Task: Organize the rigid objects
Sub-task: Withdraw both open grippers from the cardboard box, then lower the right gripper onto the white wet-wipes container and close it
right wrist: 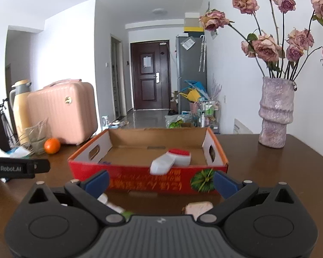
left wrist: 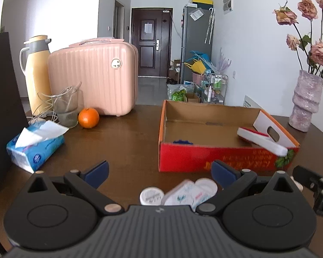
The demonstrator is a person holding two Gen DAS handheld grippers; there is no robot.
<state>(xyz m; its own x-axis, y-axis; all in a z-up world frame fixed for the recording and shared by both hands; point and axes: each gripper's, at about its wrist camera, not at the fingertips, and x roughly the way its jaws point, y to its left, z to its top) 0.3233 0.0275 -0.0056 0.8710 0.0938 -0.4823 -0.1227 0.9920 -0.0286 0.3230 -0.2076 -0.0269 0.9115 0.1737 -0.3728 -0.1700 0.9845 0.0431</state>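
I see a shallow red cardboard box (left wrist: 204, 161) on a dark wooden table (left wrist: 127, 137), which I use as my landmark. My left gripper (left wrist: 159, 169) hovers just in front of the box's near wall, jaws spread wide, holding nothing. Beneath it, in front of the box, lie small white round containers (left wrist: 151, 195) (blurred, labels unreadable). My right gripper (right wrist: 161, 180) is also wide open and empty, facing the box's front wall. A white and red object (right wrist: 172, 159) rests tilted over the box's near wall. I judge the next step is lowering over one container, centring it between the fingers before closing, then lifting clear of the wall.
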